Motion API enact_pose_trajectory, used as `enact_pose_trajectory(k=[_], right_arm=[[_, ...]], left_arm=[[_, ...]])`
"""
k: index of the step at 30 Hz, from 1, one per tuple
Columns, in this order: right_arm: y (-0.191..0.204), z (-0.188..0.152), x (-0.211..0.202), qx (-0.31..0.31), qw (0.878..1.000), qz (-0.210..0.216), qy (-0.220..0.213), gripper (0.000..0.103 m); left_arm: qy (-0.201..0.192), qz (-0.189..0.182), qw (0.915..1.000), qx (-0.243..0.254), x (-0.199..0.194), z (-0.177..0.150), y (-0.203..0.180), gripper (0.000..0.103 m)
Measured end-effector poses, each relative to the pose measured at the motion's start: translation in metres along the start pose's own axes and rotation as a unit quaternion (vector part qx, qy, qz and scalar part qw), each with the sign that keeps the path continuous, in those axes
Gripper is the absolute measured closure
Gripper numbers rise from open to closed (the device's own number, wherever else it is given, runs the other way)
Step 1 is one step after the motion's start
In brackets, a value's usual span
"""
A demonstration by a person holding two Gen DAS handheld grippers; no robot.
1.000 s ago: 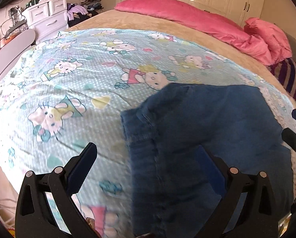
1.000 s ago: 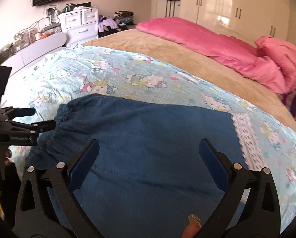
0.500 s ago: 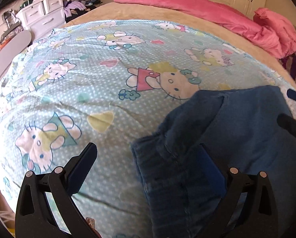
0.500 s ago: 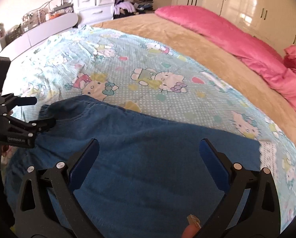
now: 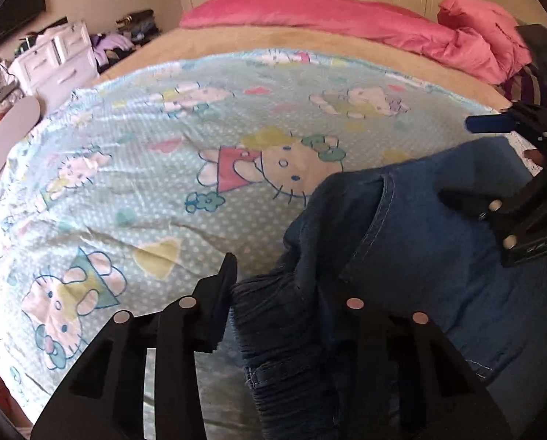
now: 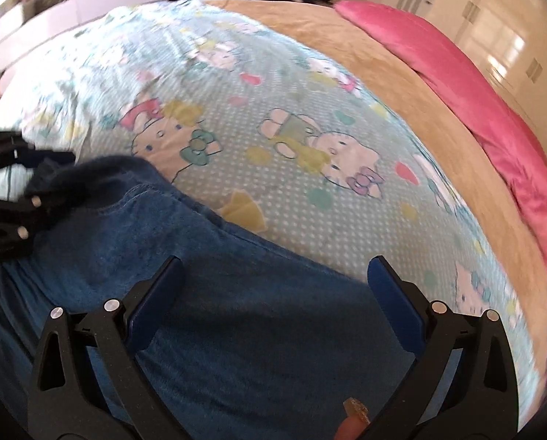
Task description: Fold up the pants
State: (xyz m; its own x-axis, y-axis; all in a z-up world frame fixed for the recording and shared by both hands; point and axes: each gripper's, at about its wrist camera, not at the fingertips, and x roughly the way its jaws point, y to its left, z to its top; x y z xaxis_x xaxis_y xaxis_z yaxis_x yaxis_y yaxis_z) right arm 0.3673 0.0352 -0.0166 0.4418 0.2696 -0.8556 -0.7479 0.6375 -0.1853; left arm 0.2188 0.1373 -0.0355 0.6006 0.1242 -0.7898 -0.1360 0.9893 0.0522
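Blue denim pants (image 5: pixel 420 249) lie flat on a light blue cartoon-cat sheet (image 5: pixel 163 146), ribbed waistband to the left. My left gripper (image 5: pixel 288 282) has its jaws closing around the bunched waistband corner. The left pad touches the ribbing and cloth covers the right finger. The right wrist view shows that gripper (image 6: pixel 49 179) at the left edge, with dark cloth gathered in it. My right gripper (image 6: pixel 276 275) hangs open just above the middle of the pants (image 6: pixel 236 330), with nothing pinched. From the left wrist view, the right gripper (image 5: pixel 456 159) comes in over the pants' far side.
The sheet (image 6: pixel 310 183) covers a tan blanket (image 5: pixel 291 40). A pink quilt (image 5: pixel 346 18) runs along the far side. White drawers (image 5: pixel 60 62) with piled clothes stand at the back left. A person's fingertip (image 6: pixel 346 429) shows at the bottom of the right wrist view.
The left jaws have narrowed from wide open onto the waistband, which has bunched up between them. Both grippers have sunk toward the bed, and the right one has rolled and shifted along the pants.
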Motion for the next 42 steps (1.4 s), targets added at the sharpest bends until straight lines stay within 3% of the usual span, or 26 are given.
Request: enact_pose_trajectory(k=[10,12,13,14,15,16,19,23,30,42], right_arm=[[0.015,0.012,0.01,-0.064,0.998,0.012,-0.007,0.011],[0.019,0.011,0.008,-0.073,0.996,0.051,-0.014,0.037],[0.021,0.01,0.006,-0.073,0.995,0.072,-0.015,0.057],[0.024,0.008,0.004,-0.072,0.994,0.081,-0.017,0.067],[0.026,0.006,0.002,-0.072,0.993,0.088,-0.019,0.073],[0.027,0.002,-0.002,-0.07,0.993,0.096,-0.024,0.085],[0.027,-0.007,-0.017,-0.055,0.993,0.088,-0.048,0.095],[0.019,-0.027,-0.057,-0.002,0.992,0.088,-0.09,0.098],[0.024,-0.065,-0.11,0.038,0.988,0.076,-0.128,0.099],[0.076,-0.14,-0.18,0.055,0.982,0.111,-0.142,0.099]], left_arm=[[-0.074,-0.022,0.9966,-0.028,-0.042,-0.008,0.006,0.069],[-0.086,-0.012,0.9961,-0.019,-0.046,-0.01,0.004,0.069],[-0.086,-0.009,0.9961,-0.017,-0.047,-0.01,0.004,0.069],[-0.086,-0.009,0.9961,-0.017,-0.047,-0.011,0.003,0.069],[-0.085,-0.009,0.9962,-0.018,-0.048,-0.011,0.005,0.069],[-0.085,-0.009,0.9962,-0.019,-0.048,-0.011,0.005,0.069],[-0.088,-0.009,0.9958,-0.02,-0.055,-0.014,0.006,0.069],[-0.098,-0.014,0.995,-0.018,-0.062,-0.016,0.003,0.068],[-0.127,-0.016,0.9916,0.017,-0.1,-0.031,-0.02,0.068],[-0.094,-0.068,0.9927,0.032,-0.144,-0.087,-0.027,0.068]])
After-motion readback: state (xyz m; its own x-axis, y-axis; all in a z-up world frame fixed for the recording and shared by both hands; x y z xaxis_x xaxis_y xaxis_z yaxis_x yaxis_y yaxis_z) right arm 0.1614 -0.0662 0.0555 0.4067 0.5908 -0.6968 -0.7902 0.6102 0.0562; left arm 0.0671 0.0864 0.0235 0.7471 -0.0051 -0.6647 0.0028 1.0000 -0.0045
